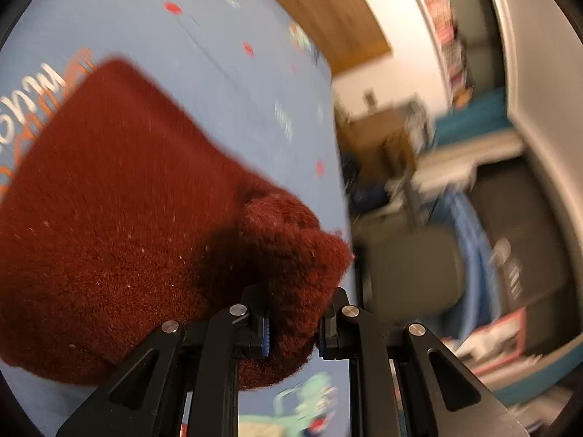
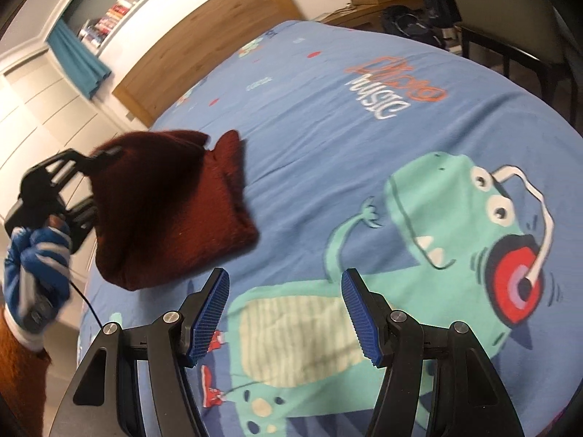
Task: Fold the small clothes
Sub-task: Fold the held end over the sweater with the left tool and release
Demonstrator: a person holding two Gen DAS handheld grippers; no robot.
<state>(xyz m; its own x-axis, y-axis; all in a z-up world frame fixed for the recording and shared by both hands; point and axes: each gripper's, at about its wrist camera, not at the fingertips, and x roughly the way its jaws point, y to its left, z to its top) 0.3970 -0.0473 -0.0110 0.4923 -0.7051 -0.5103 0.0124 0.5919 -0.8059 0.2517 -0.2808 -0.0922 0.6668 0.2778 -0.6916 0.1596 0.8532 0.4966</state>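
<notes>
While the left gripper (image 1: 293, 322) pinches a corner of the red knit cloth (image 2: 164, 211) and lifts it over the blue bed (image 2: 328, 153), the right gripper (image 2: 286, 313) hangs with fingers spread wide

Dark red knit garment (image 2: 164, 204); blue bedcover (image 2: 328, 116) with green dinosaur print (image 2: 419, 255), red dots.

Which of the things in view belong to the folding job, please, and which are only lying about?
For the job:
- dark red knitted garment, lifted at one edge
- left gripper, shut on it
- right gripper, open, holding nothing
- blue dinosaur bedspread, the work surface

Lying about:
- shelf of books
- teal curtain
- dark bag
</notes>
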